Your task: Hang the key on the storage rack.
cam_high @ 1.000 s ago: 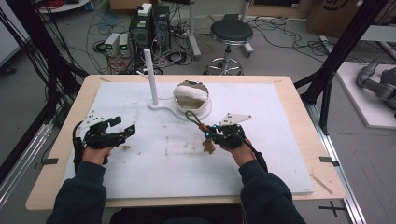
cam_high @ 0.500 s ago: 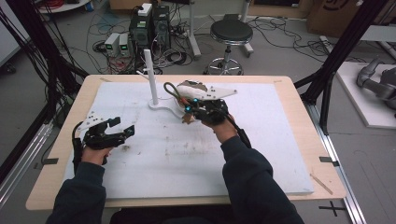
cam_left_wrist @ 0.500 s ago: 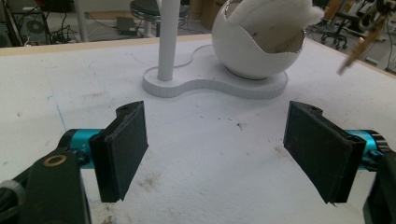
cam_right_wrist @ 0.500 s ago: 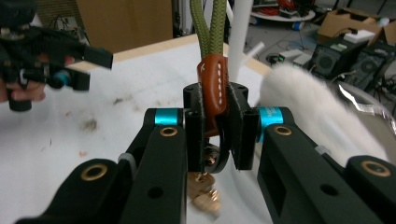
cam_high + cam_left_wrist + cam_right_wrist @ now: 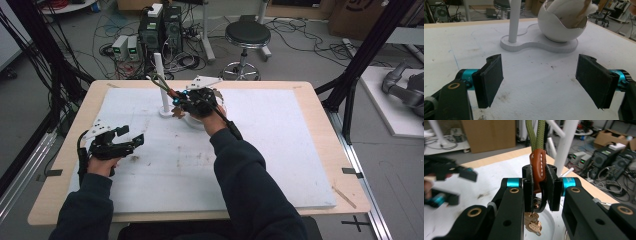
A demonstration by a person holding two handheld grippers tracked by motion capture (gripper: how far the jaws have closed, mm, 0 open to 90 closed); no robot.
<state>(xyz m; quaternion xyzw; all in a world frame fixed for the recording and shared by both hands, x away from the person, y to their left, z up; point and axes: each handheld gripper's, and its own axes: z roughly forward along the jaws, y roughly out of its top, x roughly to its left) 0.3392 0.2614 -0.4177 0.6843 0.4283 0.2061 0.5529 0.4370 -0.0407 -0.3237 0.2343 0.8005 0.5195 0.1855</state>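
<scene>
While the left gripper (image 5: pixel 131 142) rests low on the white mat (image 5: pixel 280 150) with its jaws wide apart and nothing between them, the right gripper (image 5: pixel 539 188) is clamped on the brown leather tab (image 5: pixel 538 167) of a key fob. Keys (image 5: pixel 532 221) dangle below its jaws, and the green cord loop (image 5: pixel 161 83) rises above them. Just ahead of that gripper stands the white post (image 5: pixel 160 80), with the white bowl (image 5: pixel 560 27) on the same stand (image 5: pixel 539 45). Judging by this, the fob is lifted and carried near the post; hanging the loop over it looks not yet done.
</scene>
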